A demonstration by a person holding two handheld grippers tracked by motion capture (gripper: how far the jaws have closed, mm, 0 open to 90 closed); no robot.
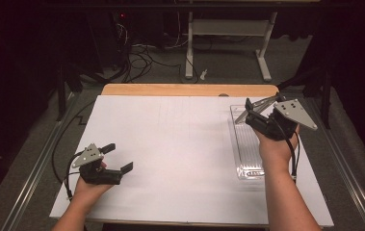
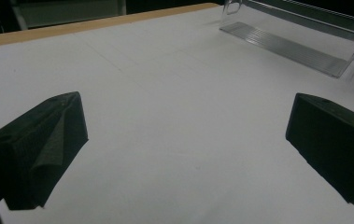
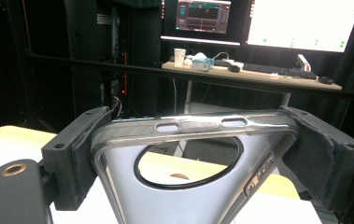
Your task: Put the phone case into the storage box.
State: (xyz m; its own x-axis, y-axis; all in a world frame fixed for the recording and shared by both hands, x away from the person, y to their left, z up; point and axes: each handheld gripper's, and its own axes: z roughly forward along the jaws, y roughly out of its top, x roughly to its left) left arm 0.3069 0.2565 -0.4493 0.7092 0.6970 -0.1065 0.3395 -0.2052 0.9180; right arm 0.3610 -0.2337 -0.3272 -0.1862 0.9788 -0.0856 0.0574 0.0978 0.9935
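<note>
A grey, translucent phone case (image 3: pixel 165 205) with a round ring cutout is clamped by its two long edges between the jaws of my right gripper (image 3: pixel 198 137). In the high view my right gripper (image 1: pixel 252 112) holds the phone case (image 1: pixel 261 103) in the air, over the far end of a clear plastic tray (image 1: pixel 247 149) that lies lengthwise on the right of the white board. Near the board's front left, my left gripper (image 1: pixel 118 157) rests open with nothing between its jaws. In the left gripper view, my left gripper (image 2: pixel 184 135) points across bare board towards the tray (image 2: pixel 296 44).
The white board (image 1: pixel 180 154) covers a wooden table (image 1: pixel 189 89) whose far edge shows. Behind it stand a desk frame (image 1: pixel 228 43) and floor cables (image 1: pixel 141 57). A desk with monitors (image 3: pixel 300 23), a keyboard and a cup is seen in the right gripper view.
</note>
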